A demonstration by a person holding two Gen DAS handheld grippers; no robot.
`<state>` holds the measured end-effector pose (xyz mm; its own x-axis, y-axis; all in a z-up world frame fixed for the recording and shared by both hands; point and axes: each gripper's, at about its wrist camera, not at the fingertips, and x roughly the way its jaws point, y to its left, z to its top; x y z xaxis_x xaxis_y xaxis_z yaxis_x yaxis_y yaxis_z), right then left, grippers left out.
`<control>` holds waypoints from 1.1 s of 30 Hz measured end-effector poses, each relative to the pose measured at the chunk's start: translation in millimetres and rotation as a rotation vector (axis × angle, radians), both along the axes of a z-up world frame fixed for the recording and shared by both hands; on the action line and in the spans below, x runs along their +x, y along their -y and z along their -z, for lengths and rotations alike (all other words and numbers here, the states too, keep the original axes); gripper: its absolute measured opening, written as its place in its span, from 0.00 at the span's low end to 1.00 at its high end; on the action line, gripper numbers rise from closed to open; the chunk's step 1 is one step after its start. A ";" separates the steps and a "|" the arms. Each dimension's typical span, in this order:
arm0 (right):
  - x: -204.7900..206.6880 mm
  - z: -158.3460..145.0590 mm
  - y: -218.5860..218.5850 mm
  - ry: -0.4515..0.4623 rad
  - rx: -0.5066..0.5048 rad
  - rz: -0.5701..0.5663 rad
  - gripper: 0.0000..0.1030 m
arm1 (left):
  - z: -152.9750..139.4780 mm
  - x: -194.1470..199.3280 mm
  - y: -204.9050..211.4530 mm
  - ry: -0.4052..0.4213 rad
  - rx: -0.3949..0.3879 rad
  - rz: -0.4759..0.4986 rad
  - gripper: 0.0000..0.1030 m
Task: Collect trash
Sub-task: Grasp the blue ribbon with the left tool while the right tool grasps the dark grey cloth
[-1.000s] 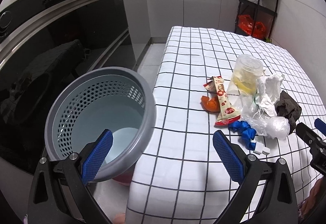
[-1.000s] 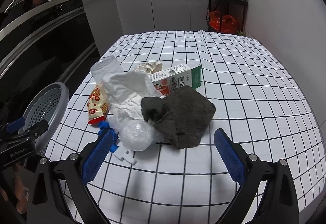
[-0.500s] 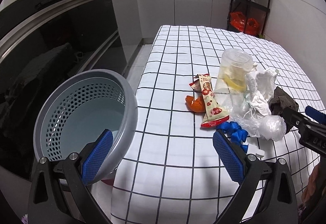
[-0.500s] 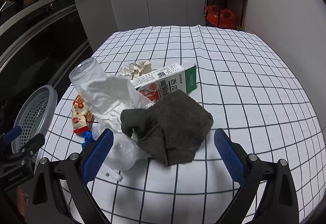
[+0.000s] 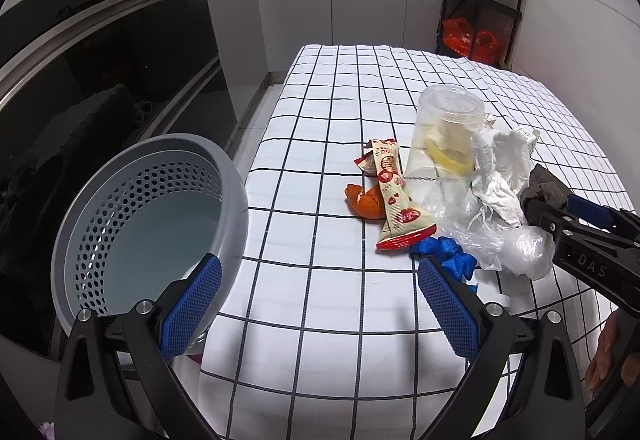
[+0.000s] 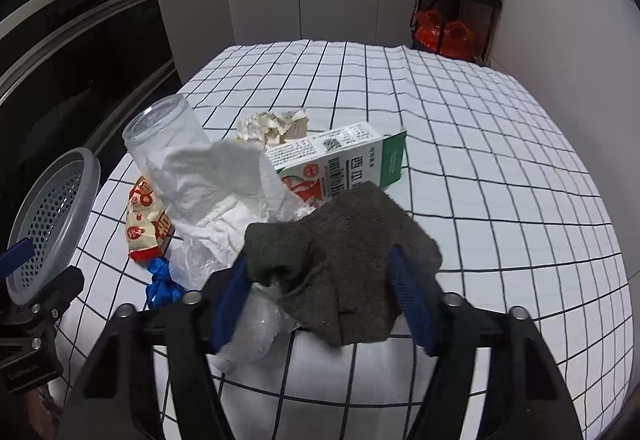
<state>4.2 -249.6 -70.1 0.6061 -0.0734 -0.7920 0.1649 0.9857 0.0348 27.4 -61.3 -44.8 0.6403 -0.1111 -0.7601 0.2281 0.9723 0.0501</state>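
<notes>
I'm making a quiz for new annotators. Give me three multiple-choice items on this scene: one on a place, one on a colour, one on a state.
1. Where is the grey basket?
A. off the table's left edge
B. on the table
C. on the shelf

2. The ribbon is
A. red
B. blue
C. green

3. The right gripper is
A. far from everything
B. closing around the dark cloth
C. holding the carton

Answers: 1 A, it sits past the checked tablecloth; 2 B, plainly blue; 3 B, its pads flank the cloth.

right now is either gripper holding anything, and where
The right gripper is closing around the crumpled dark grey cloth at its near edge; a firm hold cannot be told. The left gripper holds nothing.
</notes>
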 end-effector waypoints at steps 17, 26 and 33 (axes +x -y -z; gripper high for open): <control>-36.0 -34.3 23.9 0.106 0.090 0.063 0.22 | 12.7 2.9 21.3 -0.036 -0.046 0.057 0.94; -37.7 -36.5 26.3 0.107 0.112 0.062 0.22 | 33.2 9.1 41.9 -0.099 -0.050 0.089 0.94; -40.5 -34.9 30.9 0.100 0.129 0.067 0.22 | 42.8 11.2 53.9 -0.131 -0.056 0.108 0.93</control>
<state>-36.3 -280.4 -35.2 0.6798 -0.0181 -0.7332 0.2195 0.9589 0.1798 38.6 -115.1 -87.6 0.5180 -0.2177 -0.8272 0.3321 0.9424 -0.0401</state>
